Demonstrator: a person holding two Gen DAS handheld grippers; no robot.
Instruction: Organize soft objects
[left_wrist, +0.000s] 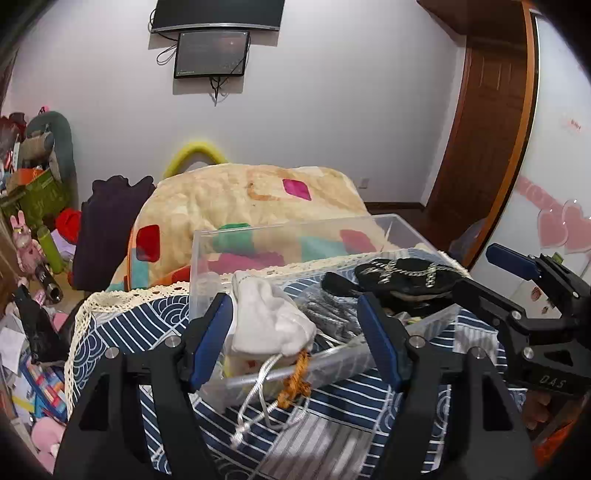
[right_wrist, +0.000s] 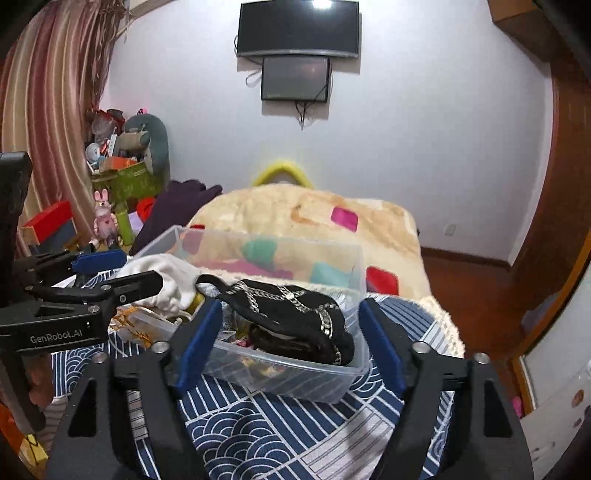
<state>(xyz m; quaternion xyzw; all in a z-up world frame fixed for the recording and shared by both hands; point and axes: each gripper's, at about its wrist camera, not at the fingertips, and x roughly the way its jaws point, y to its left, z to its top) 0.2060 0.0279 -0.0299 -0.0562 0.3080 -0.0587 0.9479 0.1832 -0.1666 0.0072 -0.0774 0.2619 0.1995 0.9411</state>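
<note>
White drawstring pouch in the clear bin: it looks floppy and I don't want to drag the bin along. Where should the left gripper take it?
Probably the white pouch's bunched neck, where the cords leave over the clear bin's near rim. Come from above; the left gripper is open around it.

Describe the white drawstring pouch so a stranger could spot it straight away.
Start at the clear plastic bin on the blue wave-patterned cloth. The white drawstring pouch lies at the bin's left end, cords spilling over the near rim. Its neighbour, the black item with silver chains, is dark; the pouch is plain white.
</note>
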